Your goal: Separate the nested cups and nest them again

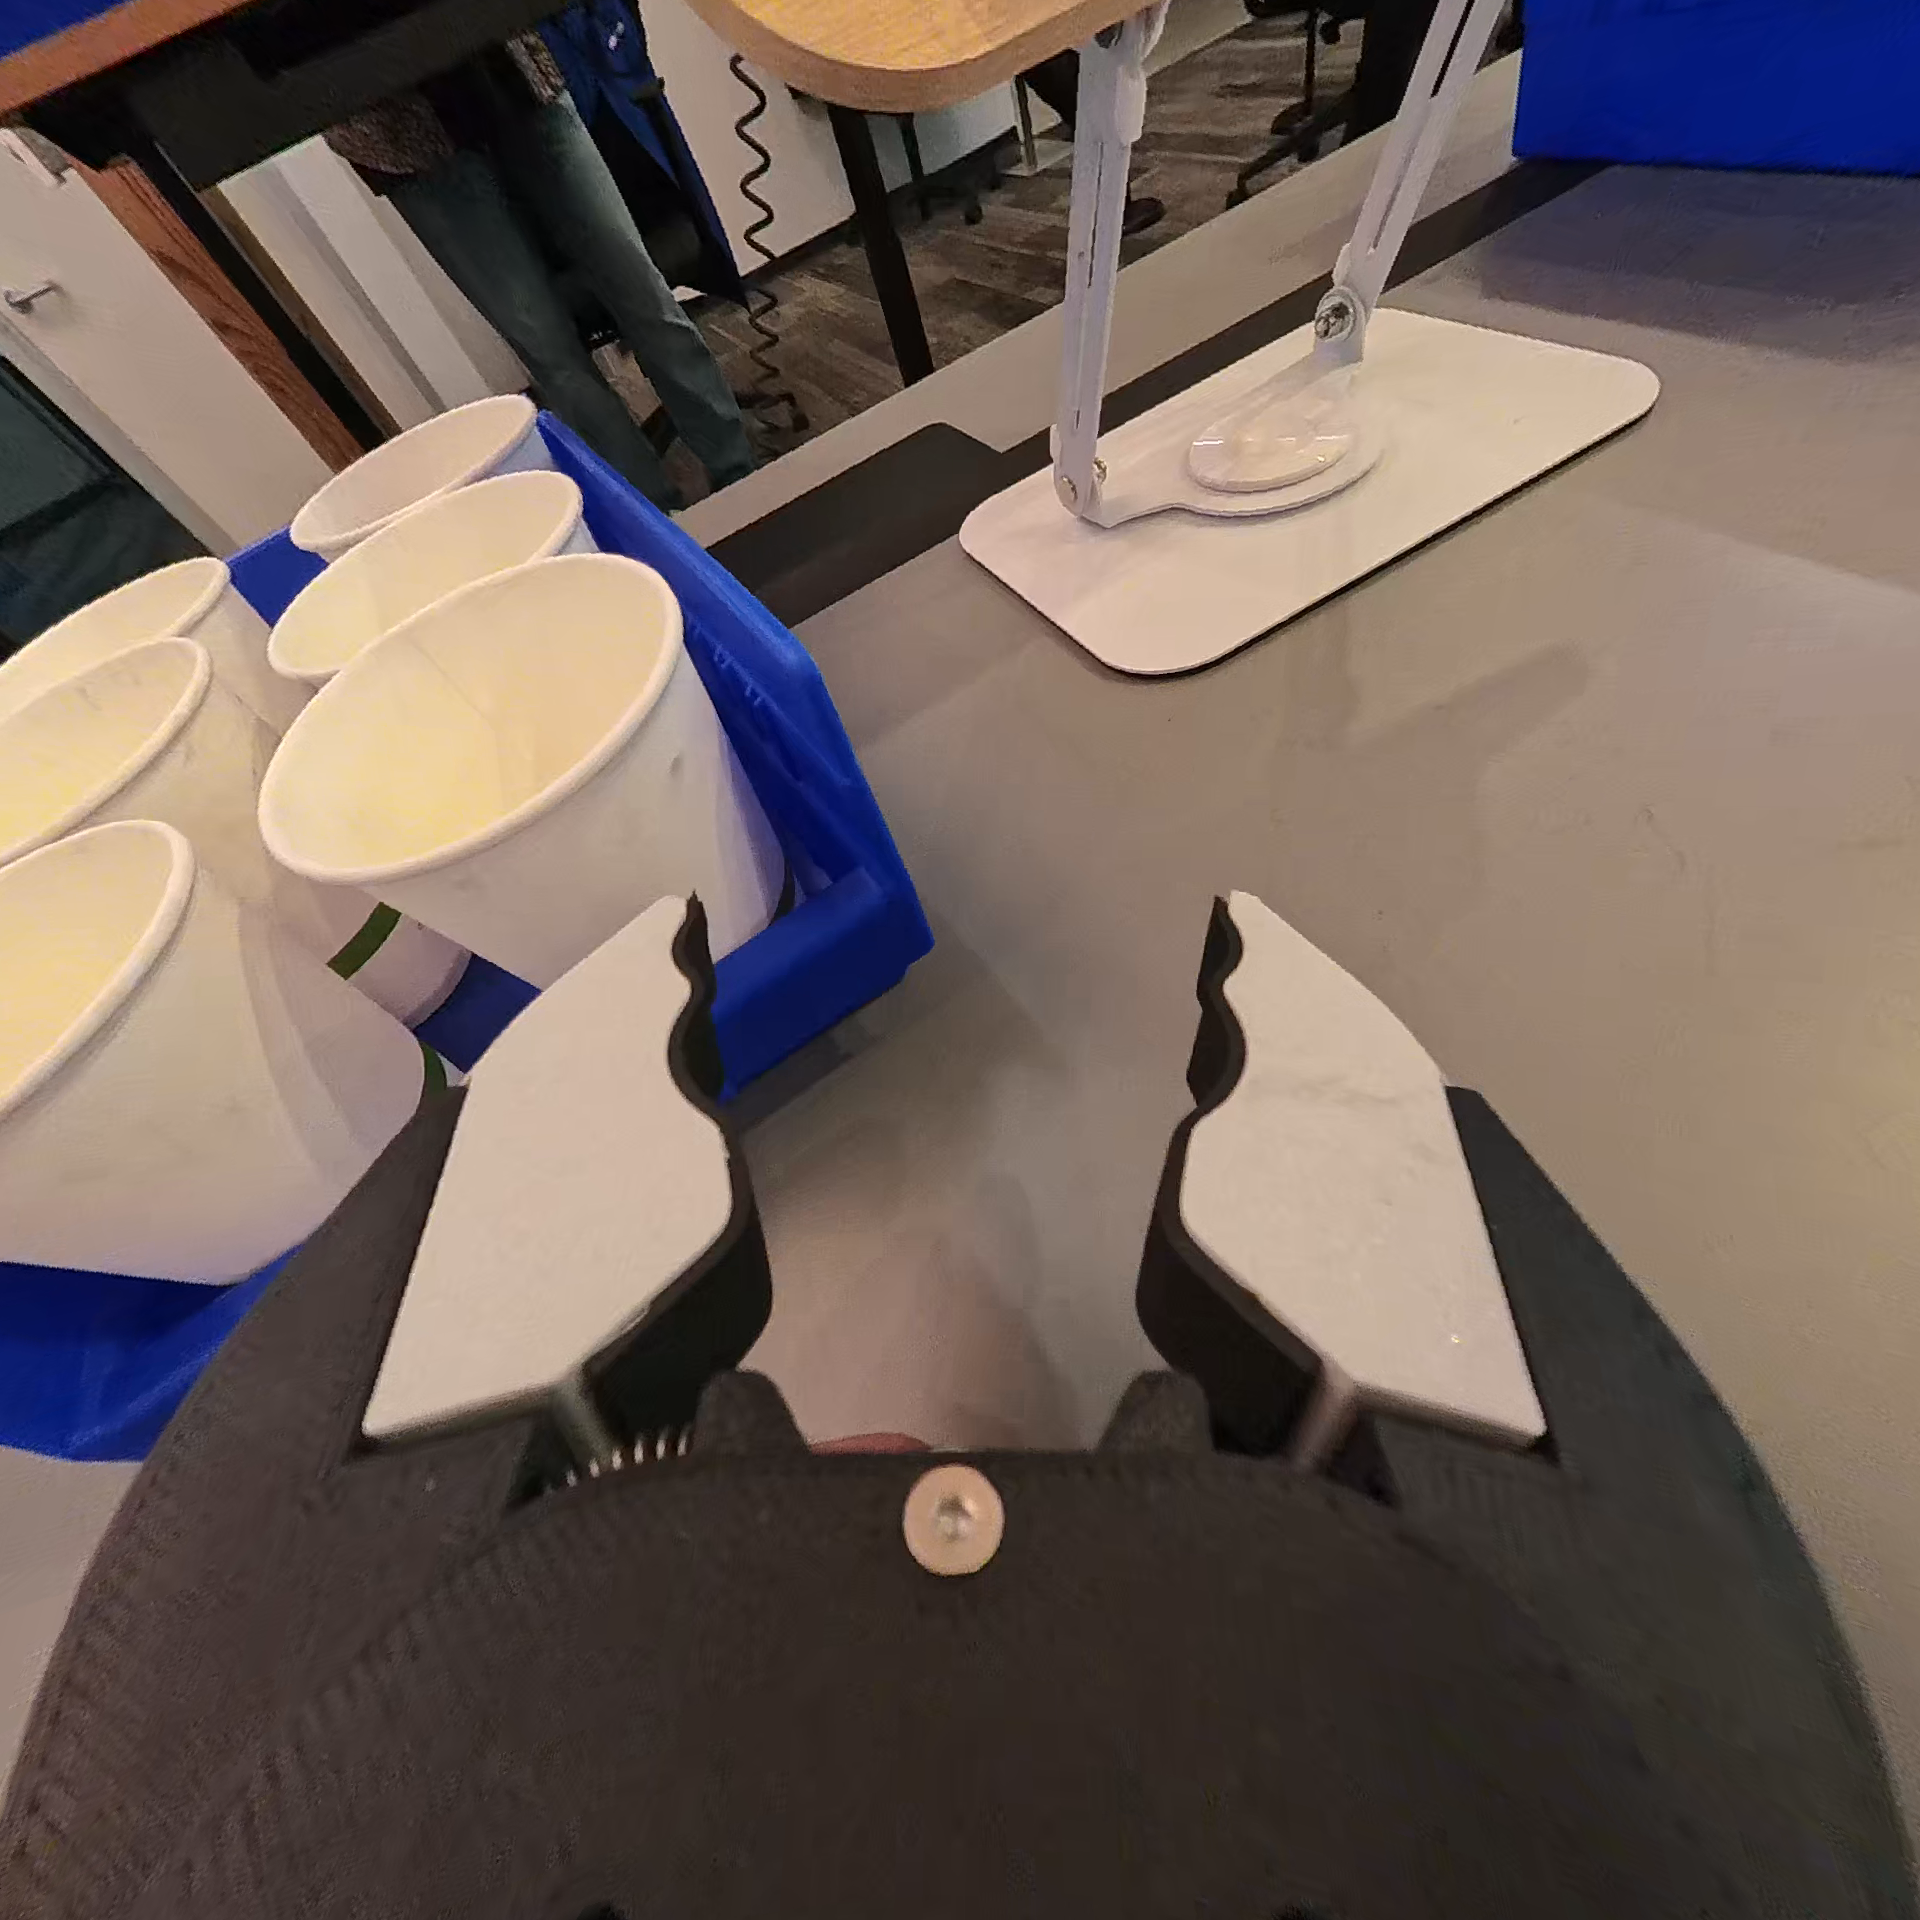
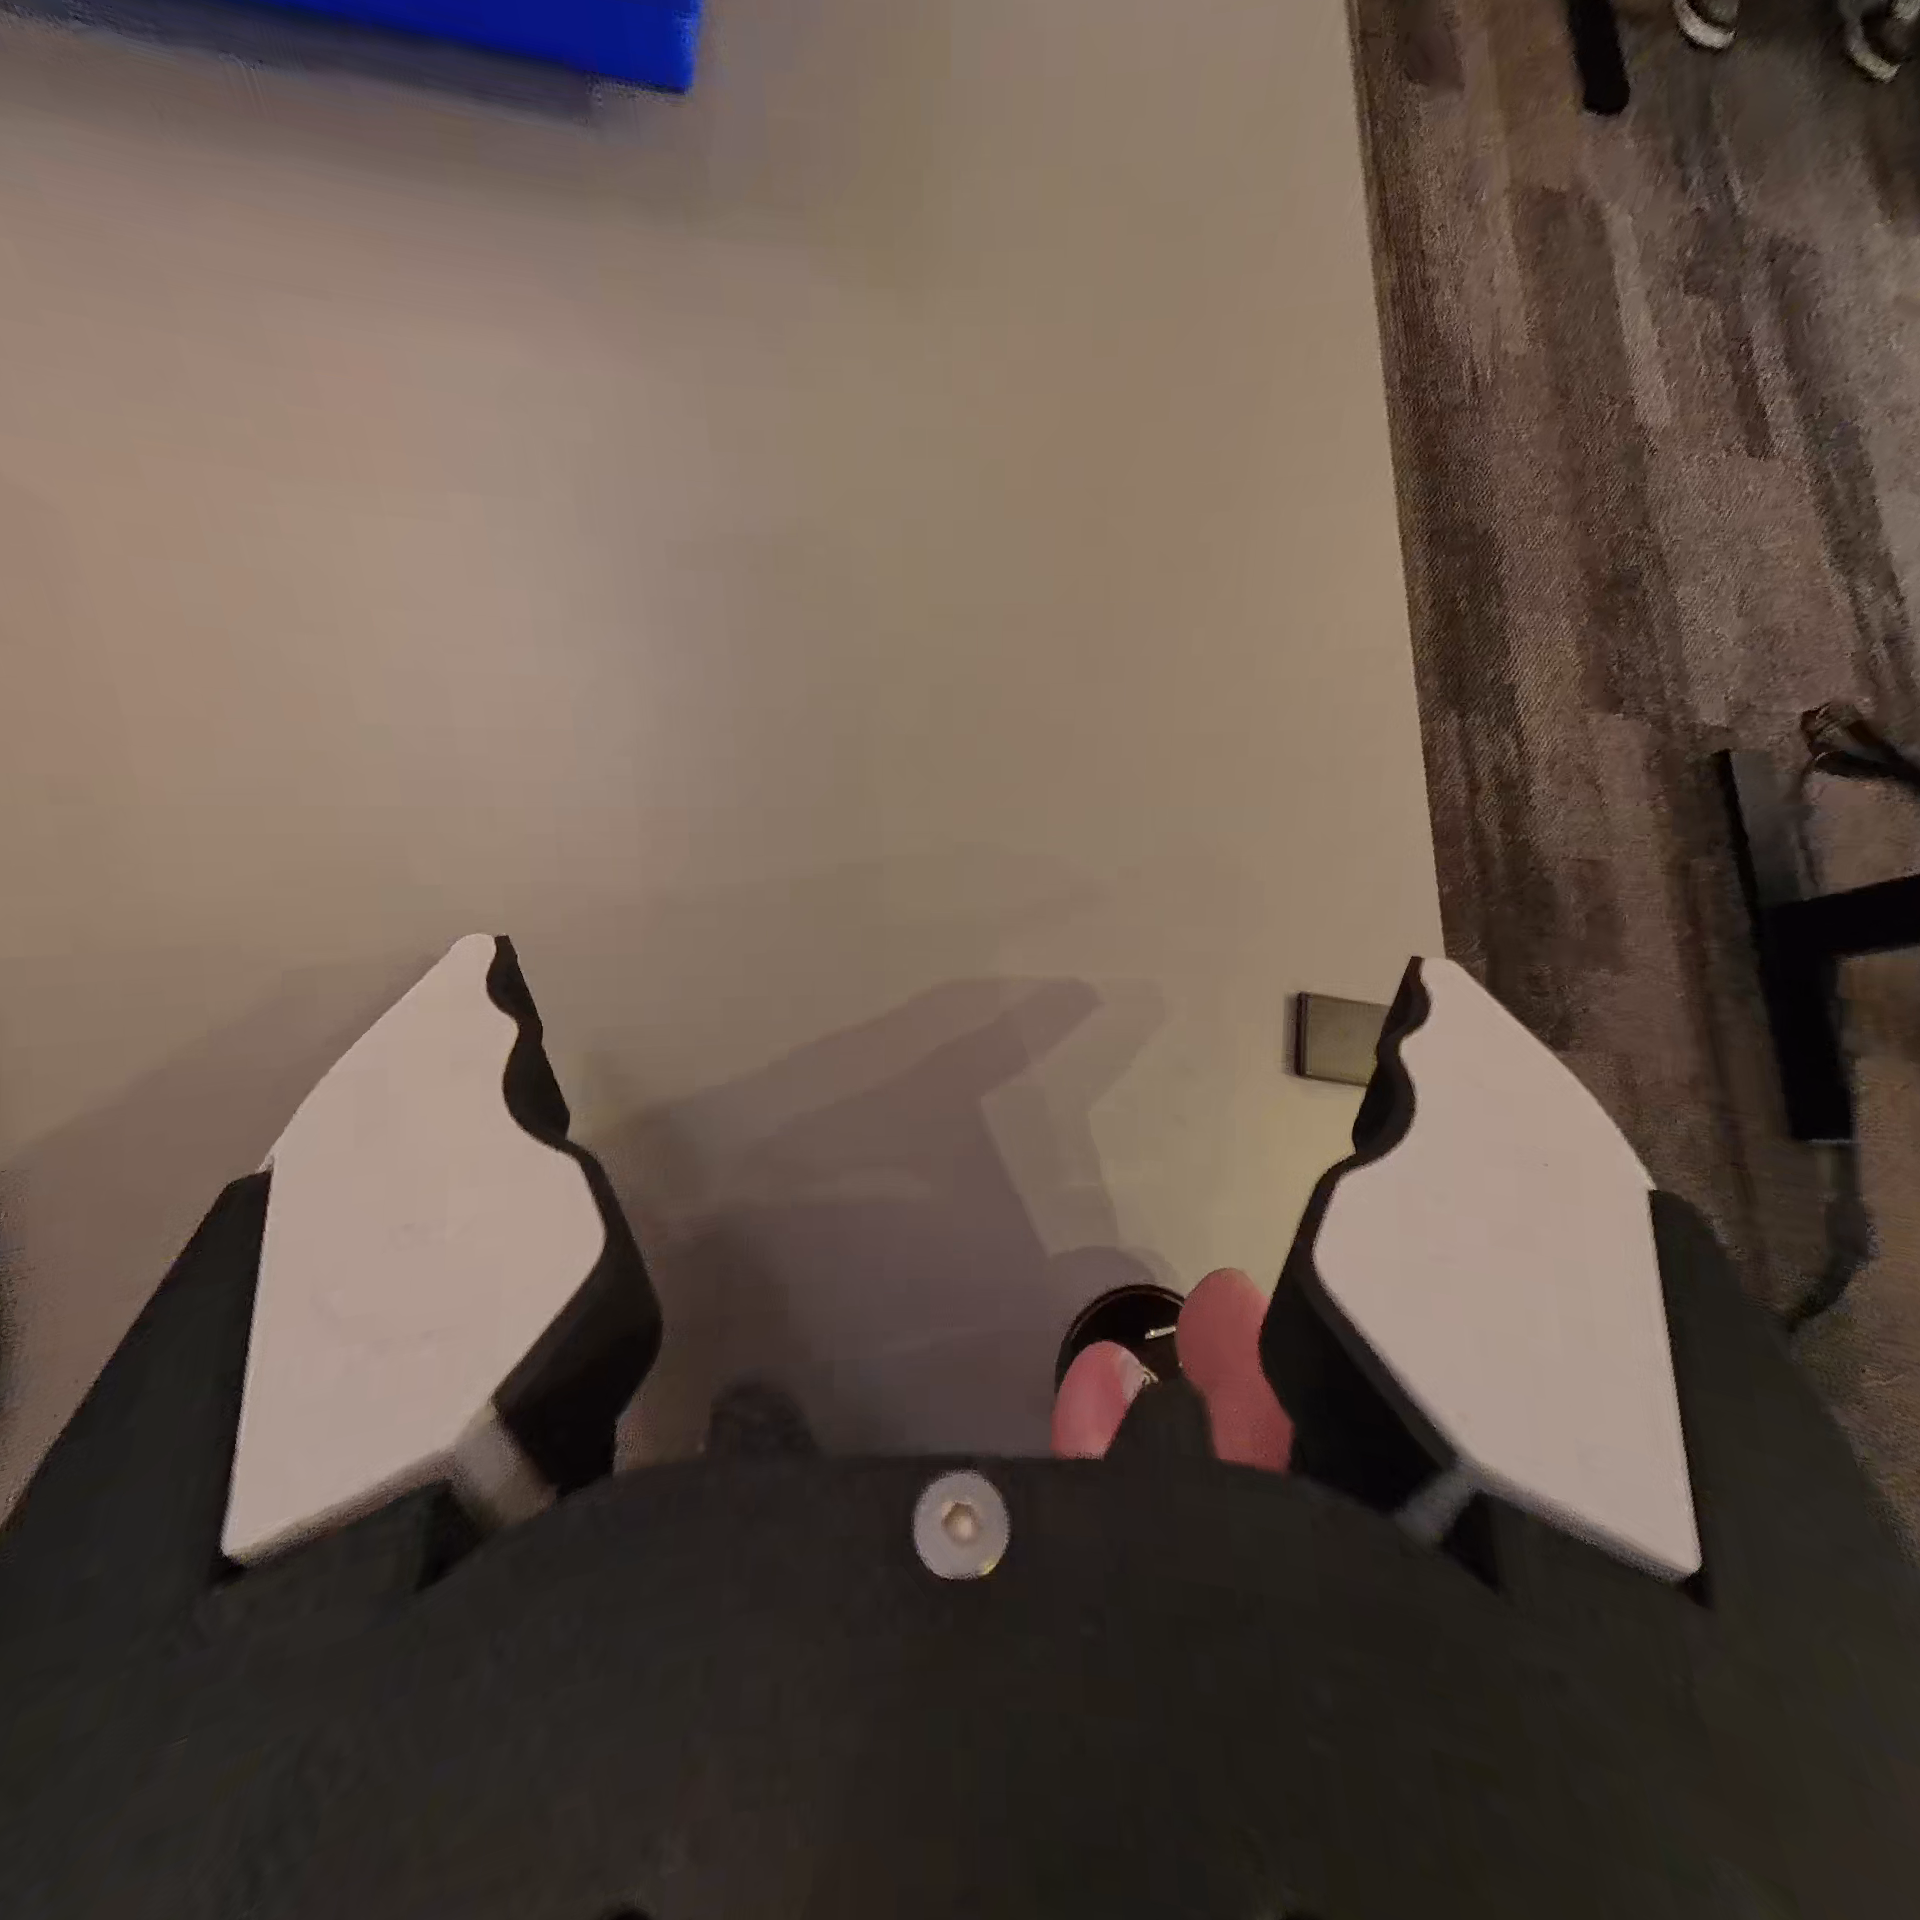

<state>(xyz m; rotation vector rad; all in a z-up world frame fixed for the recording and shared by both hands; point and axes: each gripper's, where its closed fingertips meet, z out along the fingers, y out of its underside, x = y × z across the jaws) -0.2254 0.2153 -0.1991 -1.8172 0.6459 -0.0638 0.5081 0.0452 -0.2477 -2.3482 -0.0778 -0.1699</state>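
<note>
Left wrist view: the left gripper (image 1: 961, 925) hovers over a grey desk (image 1: 1299, 883), its fingers (image 1: 582, 1143) moderately apart with nothing between them. To its left, several white paper cups (image 1: 488, 748) stand upright, crowded together in a blue bin (image 1: 790, 748); whether any sit nested inside others cannot be told. A white stand base (image 1: 1299, 540) lies farther off on the desk. In the right wrist view, the right gripper (image 2: 961, 951) hangs over bare desk near its right edge, fingers spread wide and holding nothing; a blue bin corner (image 2: 468, 31) shows far off. No cup is gripped, so separating and re-nesting both appear to lie ahead.
</note>
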